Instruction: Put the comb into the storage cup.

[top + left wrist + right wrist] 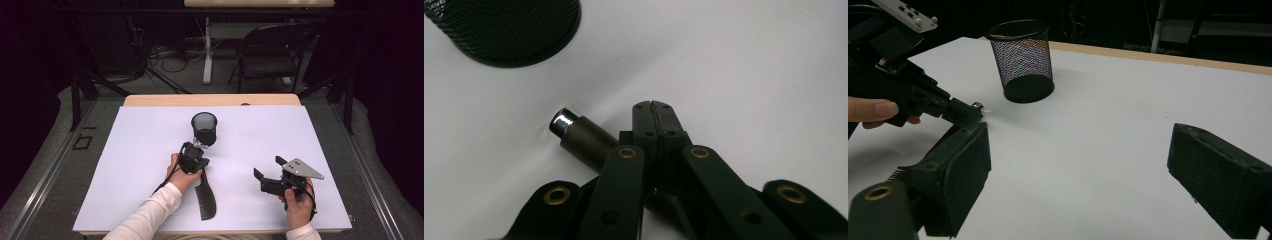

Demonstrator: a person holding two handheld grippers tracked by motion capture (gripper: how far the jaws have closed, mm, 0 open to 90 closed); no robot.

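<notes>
Step in hand: judged from the frames, picking up the small cylinder [583,140] and dropping it into the mesh cup [204,127].
Cylinder: dark body with a shiny metal tip, lying on the white table [150,145] just short of the cup, beside the jaws rather than between them.
Left hand-held gripper [654,111]: jaws pressed together with nothing between them, tips down close to the table.
Right hand-held gripper [270,171]: jaws wide apart, empty, held well off to the side.
Comb [205,199]: lies nearer the person, under the left forearm.
How to do it well: spread the jaws, shift sideways to straddle the cylinder across its body, close squarely so that it does not roll, then lift clear of the cup's rim.
</notes>
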